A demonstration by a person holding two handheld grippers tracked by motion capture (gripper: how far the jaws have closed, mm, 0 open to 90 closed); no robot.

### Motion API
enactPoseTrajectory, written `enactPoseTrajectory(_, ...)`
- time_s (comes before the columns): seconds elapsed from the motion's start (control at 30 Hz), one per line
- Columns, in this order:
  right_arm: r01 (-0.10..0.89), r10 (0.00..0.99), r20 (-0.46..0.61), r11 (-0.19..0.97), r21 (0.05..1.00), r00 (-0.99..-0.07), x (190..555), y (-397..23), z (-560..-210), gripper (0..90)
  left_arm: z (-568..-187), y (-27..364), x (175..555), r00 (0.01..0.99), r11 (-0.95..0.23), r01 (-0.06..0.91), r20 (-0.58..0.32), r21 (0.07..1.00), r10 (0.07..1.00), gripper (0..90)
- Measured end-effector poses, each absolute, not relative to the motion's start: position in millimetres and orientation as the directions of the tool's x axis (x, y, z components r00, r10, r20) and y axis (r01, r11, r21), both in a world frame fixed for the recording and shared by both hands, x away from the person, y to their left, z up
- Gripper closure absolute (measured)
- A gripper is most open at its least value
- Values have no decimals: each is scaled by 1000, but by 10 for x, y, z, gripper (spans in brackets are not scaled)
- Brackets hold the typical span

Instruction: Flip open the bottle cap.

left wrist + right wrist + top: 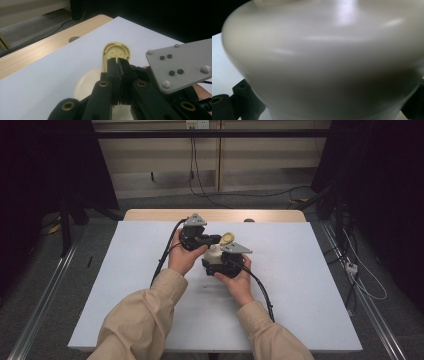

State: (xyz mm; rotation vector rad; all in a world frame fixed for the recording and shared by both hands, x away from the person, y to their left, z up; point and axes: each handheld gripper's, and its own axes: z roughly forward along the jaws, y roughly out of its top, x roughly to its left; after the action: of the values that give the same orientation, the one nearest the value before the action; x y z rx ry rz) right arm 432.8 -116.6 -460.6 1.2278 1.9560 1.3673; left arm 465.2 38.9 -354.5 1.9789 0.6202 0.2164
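Left hand-held gripper (117,61) pinched tight on the yellow flip lid (116,50). Right hand-held gripper (218,261) clasps the cream bottle (324,60), held above mid-bench (300,285), lid standing open over it.

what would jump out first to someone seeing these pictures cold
Mid-table on the white sheet, two hands meet over a cream bottle. The left gripper is shut on the edge of the bottle's yellowish flip lid, which stands open. The right gripper holds the bottle's body, which looms large and blurred in the right gripper view; a grey three-cornered plate juts in beside the lid.
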Motion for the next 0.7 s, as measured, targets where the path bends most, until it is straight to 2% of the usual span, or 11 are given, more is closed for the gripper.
enactPoseTrajectory(0.33, 412, 859, 122, 110, 904, -497, 4328, -1164, -4608, 36, -3524, 411, 4641, 849, -349, 333, -118, 876, 515, 860)
enactPoseTrajectory(0.57, 428, 866, 130, 104, 898, -483, 4320, -1155, -4608, 30, -3494, 445, 4611, 848, -340, 337, -126, 878, 515, 791)
enactPoseTrajectory(0.7, 435, 867, 129, 108, 894, -482, 4319, -1151, -4608, 26, -3471, 506, 4590, 840, -327, 339, -127, 882, 527, 697)
